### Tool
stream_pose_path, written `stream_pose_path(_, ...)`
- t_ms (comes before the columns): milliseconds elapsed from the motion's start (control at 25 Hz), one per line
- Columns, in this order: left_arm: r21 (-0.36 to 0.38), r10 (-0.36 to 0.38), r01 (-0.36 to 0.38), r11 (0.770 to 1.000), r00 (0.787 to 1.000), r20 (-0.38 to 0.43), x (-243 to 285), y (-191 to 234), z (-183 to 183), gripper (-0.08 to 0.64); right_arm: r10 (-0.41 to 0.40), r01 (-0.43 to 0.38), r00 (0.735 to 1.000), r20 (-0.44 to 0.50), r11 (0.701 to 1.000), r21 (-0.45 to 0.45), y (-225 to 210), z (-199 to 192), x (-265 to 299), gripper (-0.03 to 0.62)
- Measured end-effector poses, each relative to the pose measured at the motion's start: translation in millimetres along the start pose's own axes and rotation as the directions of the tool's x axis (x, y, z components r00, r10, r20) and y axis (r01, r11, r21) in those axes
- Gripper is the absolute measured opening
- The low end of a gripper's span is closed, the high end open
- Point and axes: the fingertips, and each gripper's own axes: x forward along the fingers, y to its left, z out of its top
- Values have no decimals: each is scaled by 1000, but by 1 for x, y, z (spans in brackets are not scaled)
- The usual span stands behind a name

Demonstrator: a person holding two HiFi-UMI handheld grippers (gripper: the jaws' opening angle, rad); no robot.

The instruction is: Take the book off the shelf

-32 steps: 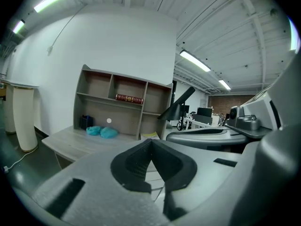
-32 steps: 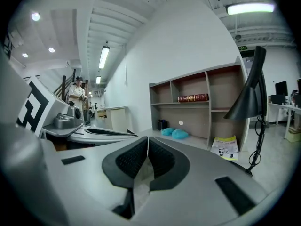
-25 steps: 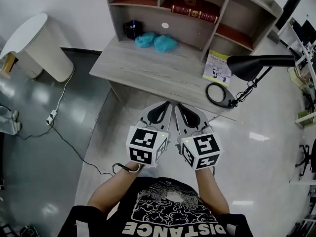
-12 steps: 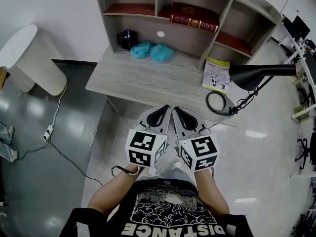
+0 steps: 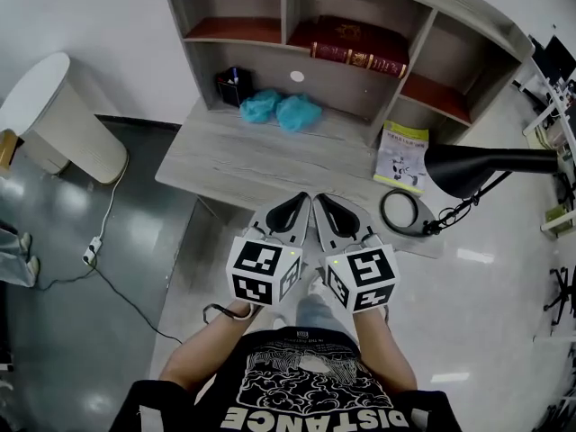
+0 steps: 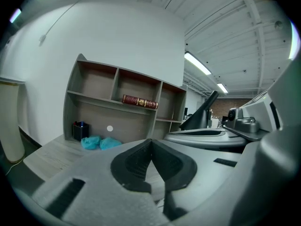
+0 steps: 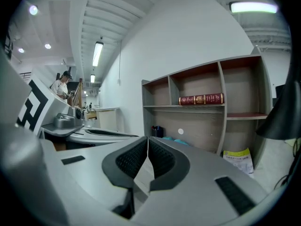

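Note:
A dark red book with gilt spine [image 5: 356, 46] lies flat in the middle compartment of the grey shelf unit [image 5: 297, 70] that stands on the desk; it also shows as the book [image 6: 139, 101] in the left gripper view and the book [image 7: 201, 99] in the right gripper view. My left gripper [image 5: 302, 197] and right gripper [image 5: 319, 198] are held side by side at the desk's near edge, well short of the shelf. Both are shut with nothing between the jaws, as the left gripper [image 6: 151, 141] and right gripper [image 7: 147, 139] show in their own views.
On the desk [image 5: 252, 156] are two teal bundles [image 5: 279, 110], a dark pen holder [image 5: 231, 86], a yellow-green booklet [image 5: 402, 157] leaning at the right and a black desk lamp [image 5: 477, 167] with round base [image 5: 406, 211]. A white bin [image 5: 58, 120] stands left; a cable [image 5: 108, 259] runs on the floor.
The view has shifted slightly, so the desk and shelf sit a little lower and more to the right in frame. Both grippers stay shut and together.

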Motion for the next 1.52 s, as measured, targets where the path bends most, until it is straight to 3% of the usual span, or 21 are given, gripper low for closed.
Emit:
stream_pose_path(440,-56,27,-26,998,1000,16,94,3,37,11,40,-41,998,51,999,16,-86,33,37,18)
stream_pose_path(600,-181,-20,30,983,998,56,125,-3,51,11,50,-51,997,60,999,16,-115,40,38,18)
stream_pose_path(840,-354,-18,53,934,995,100,153,8,71,11,72,-75,993,89,997,29,-145,51,45,18)
stream_pose_path(1000,-477,-38,94,874,991,127,166,16,83,11,71,-75,992,105,996,37,-159,58,50,18)
stream_pose_path(1160,-604,-79,163,780,983,163,183,28,91,12,48,-52,993,105,998,36,-170,59,58,18)
stream_pose_path(1320,-678,-111,217,703,974,196,199,47,99,12,0,-3,995,99,999,35,-180,61,69,18)
stream_pose_path(1400,-723,-135,258,641,965,224,207,56,105,37,-29,26,995,97,999,35,-184,64,76,18)
stream_pose_path(1520,-764,-185,328,555,945,271,218,71,117,134,-75,73,993,89,997,36,-190,67,88,18)
